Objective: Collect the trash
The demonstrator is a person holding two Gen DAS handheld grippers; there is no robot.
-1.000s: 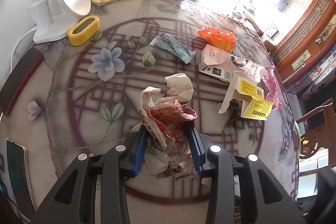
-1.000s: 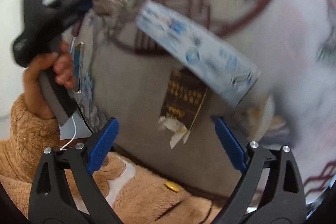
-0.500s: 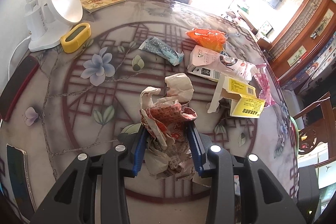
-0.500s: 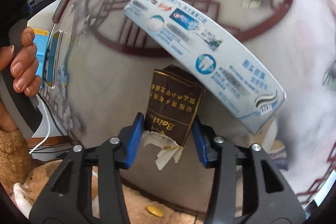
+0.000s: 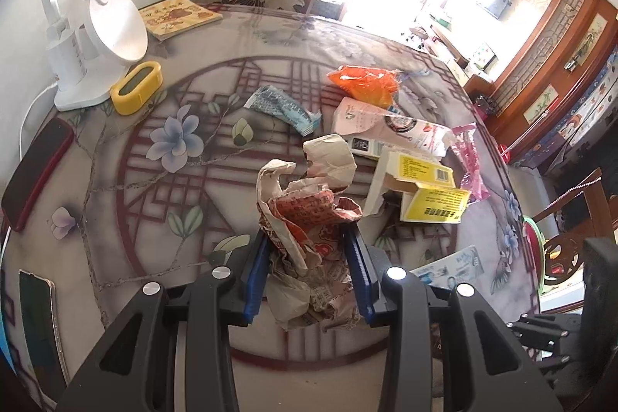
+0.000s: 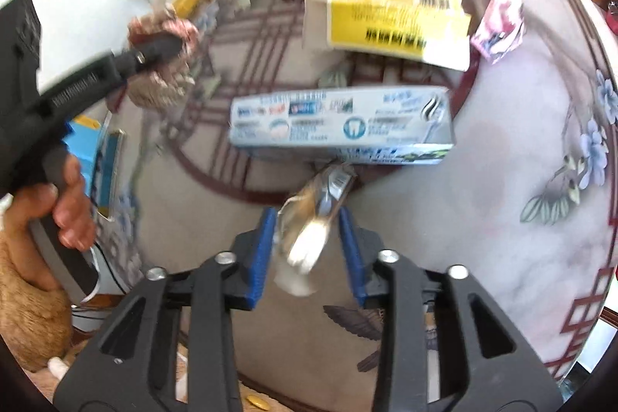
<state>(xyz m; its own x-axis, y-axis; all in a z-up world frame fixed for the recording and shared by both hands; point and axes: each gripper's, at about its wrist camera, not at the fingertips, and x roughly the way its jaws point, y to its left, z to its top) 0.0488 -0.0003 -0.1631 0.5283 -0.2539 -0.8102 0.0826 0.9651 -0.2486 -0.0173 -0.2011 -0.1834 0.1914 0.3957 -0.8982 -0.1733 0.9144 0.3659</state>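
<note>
Your left gripper (image 5: pixel 309 273) has its jaws clamped on a crumpled paper wad (image 5: pixel 309 215), held above the middle of the surface (image 5: pixel 116 211). Your right gripper (image 6: pixel 307 250) has just closed its jaws fully on a small flattened wrapper (image 6: pixel 316 219), near the surface's edge closest to you, just beside the toothpaste box (image 6: pixel 340 120).

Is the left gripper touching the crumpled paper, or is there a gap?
Touching. In the left wrist view, the left gripper has both blue pads pressed against the sides of the crumpled paper, which bulges out above and below them.
</note>
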